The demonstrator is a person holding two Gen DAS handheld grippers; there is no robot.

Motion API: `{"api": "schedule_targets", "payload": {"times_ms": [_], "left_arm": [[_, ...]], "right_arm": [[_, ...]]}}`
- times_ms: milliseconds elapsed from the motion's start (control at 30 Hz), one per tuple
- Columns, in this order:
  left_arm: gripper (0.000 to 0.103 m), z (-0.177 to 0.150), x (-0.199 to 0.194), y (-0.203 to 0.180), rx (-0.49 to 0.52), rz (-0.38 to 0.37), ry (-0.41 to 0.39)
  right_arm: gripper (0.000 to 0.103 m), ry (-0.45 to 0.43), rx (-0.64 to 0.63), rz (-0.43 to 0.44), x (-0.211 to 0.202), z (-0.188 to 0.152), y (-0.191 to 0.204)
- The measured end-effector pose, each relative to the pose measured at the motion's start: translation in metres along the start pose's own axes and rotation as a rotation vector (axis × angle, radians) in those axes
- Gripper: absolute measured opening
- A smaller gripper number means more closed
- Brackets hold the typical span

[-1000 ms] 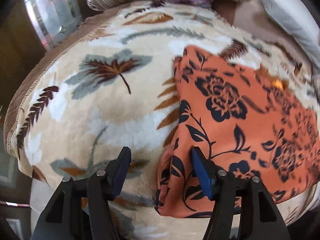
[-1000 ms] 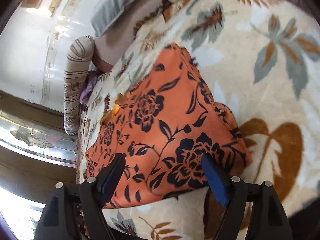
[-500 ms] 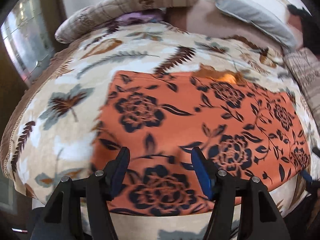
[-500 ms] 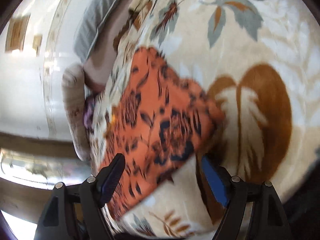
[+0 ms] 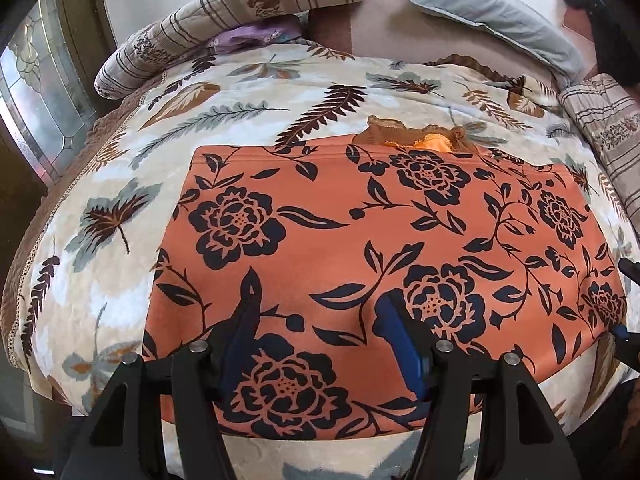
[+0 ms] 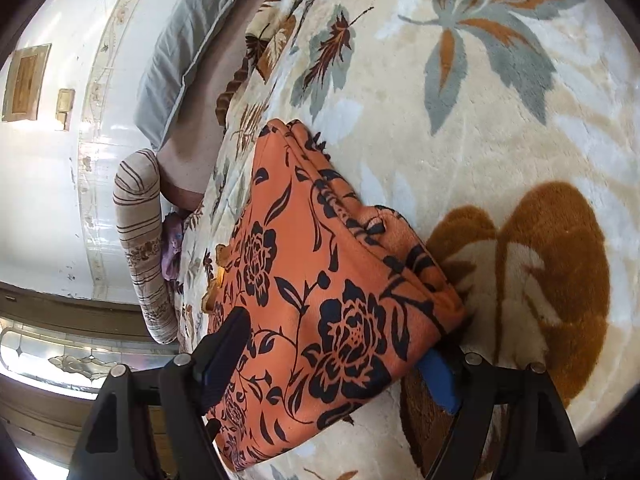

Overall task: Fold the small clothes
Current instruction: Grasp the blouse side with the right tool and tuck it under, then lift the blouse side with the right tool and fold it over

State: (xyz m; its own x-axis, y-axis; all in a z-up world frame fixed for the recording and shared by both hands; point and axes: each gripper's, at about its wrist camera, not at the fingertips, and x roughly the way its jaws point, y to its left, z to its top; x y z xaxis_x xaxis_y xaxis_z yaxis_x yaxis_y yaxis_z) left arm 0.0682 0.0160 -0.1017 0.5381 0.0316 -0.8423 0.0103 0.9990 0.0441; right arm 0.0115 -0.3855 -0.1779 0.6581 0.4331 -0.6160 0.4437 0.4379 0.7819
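Fabric dominates both views: an orange garment (image 5: 360, 248) printed with dark navy roses, leaves and trailing vines lies spread flat on the bed, its cloth smooth and matte. No brand, label or readable writing shows on it or anywhere else. At its far edge a ruffled tan-and-bright-orange trim (image 5: 416, 136) peeks out. In the right wrist view the same garment (image 6: 320, 280) shows a thick folded corner with several stacked layers along its right edge.

Under it lies a plush cream blanket (image 5: 100, 264) with a fleecy, slightly lumpy pile, patterned with grey-blue, brown and rust leaves and feathers. At the head of the bed sit a long striped bolster (image 5: 224, 20) in beige and brown, a grey pillow (image 5: 492, 12) of smooth cloth, and a small purple cloth (image 5: 256, 36) tucked below the bolster.

The left tool (image 5: 320, 336) hovers over the near part of the garment with its blue-padded jaws apart, nothing pinched between them. The right tool (image 6: 340, 364) stands wide at the garment's near corner, one finger over the cloth and the other at its edge; whether the pads press the fabric I cannot tell.
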Motion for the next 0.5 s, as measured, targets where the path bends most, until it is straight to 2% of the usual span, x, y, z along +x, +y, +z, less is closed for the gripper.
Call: {"api": "schedule_targets", "payload": {"times_ms": [267,333,367,433,500], "left_arm": [[0.065,0.001,0.007,-0.002,-0.004,-0.001,0.007],[0.072,-0.001,0.024,-0.007,0.016,0.011,0.038],[0.075,-0.004,0.037,-0.012,0.053,0.036,0.071],[0.076,-0.005,0.030,-0.018,0.094,0.067,0.032],[0.075,-0.002,0.015,-0.015,0.074,0.021,0.016]], "right_arm": [[0.082,-0.006,-0.041,-0.031,0.007,0.004,0.006],[0.078,-0.012,-0.106,-0.085,0.010,0.003,0.016],[0.071,-0.013,-0.134,-0.114,0.012,0.002,0.020],[0.066,-0.012,-0.157,-0.157,0.015,0.002,0.025],[0.066,-0.016,-0.148,-0.138,0.012,0.003,0.027]]}}
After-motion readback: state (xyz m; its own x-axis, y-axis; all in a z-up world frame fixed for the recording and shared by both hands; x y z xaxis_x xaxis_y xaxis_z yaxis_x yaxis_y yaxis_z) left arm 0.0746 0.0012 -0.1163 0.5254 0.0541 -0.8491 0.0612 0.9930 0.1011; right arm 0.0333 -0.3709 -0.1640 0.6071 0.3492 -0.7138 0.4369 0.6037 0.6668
